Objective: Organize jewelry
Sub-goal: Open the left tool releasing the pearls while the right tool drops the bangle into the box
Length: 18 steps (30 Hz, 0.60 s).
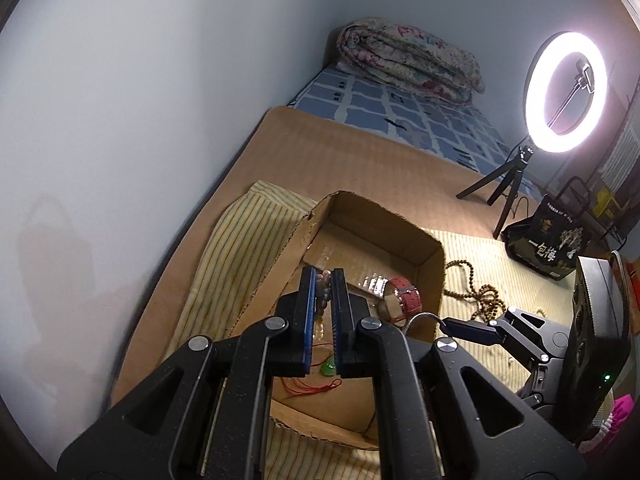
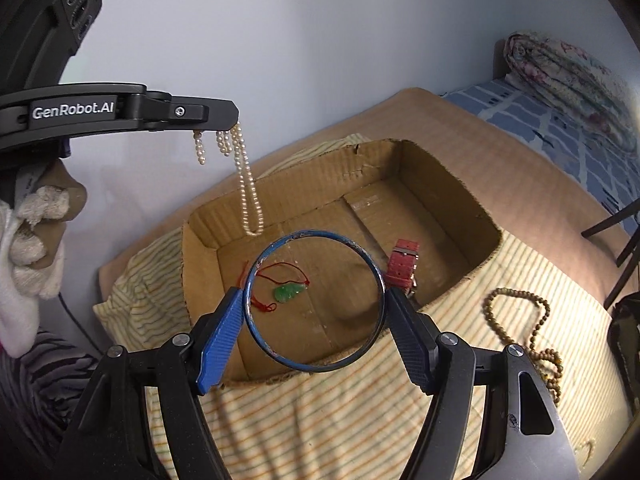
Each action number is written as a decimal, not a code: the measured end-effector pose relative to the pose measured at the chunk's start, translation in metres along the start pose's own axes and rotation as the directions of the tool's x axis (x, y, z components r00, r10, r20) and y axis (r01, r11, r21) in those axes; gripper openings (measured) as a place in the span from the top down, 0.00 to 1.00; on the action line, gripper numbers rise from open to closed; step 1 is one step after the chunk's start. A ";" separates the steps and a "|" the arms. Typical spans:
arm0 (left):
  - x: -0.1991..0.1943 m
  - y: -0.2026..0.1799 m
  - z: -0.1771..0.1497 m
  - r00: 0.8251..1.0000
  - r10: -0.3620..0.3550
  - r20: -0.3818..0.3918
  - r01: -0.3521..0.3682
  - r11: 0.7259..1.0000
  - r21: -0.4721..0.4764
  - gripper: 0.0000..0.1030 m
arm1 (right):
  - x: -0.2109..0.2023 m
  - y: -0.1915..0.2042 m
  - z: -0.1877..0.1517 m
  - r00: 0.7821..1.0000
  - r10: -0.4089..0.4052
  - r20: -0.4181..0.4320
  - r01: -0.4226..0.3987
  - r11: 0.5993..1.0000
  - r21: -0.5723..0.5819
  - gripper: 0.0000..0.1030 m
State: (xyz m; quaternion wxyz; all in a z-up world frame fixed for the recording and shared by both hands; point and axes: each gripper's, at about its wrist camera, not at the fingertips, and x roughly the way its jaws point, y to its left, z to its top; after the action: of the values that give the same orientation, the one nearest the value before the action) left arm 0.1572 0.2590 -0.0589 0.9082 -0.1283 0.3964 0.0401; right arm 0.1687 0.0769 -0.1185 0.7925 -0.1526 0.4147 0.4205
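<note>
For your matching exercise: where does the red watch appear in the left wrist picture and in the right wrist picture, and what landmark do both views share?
Left wrist view: the red watch lies inside the cardboard box, right of centre, near the box's right wall.
Right wrist view: the red watch lies on the box floor, right of centre, just beyond the bangle that the right gripper holds.
Shared landmark: the green pendant on the box floor.

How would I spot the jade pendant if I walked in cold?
Find the open cardboard box on the striped cloth. On its floor, left of the red watch, lies the jade pendant: the only green piece, on thin red cord.
</note>
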 end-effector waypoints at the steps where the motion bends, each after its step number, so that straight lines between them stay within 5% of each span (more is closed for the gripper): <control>1: 0.000 0.000 0.000 1.000 0.004 -0.001 -0.004 1.000 0.003 0.95 | 0.002 0.001 0.000 1.000 0.001 0.000 -0.001 1.000 0.001 0.31; 10: 0.003 -0.009 -0.001 1.000 0.031 0.000 -0.031 0.999 0.042 0.94 | 0.009 0.005 0.006 1.000 0.011 0.005 -0.011 1.000 -0.006 0.31; 12: 0.002 -0.010 -0.001 0.999 0.036 0.000 -0.036 0.998 0.048 0.84 | 0.010 0.006 0.007 1.000 0.001 0.007 -0.001 1.000 -0.008 0.31; 14: 0.002 -0.011 -0.002 0.999 0.038 0.001 -0.038 0.998 0.052 0.57 | 0.010 0.007 0.008 1.000 -0.013 0.009 0.013 1.000 -0.009 0.31; 18: 0.000 -0.012 -0.001 0.999 0.053 0.012 -0.053 0.997 0.055 0.55 | 0.010 0.007 0.008 1.000 -0.024 0.008 0.024 1.000 -0.005 0.29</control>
State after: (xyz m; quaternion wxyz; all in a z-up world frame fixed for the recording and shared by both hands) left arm 0.1586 0.2472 -0.0576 0.9121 -0.0923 0.3959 0.0538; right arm 0.1703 0.0908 -0.1206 0.7988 -0.1579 0.4084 0.4125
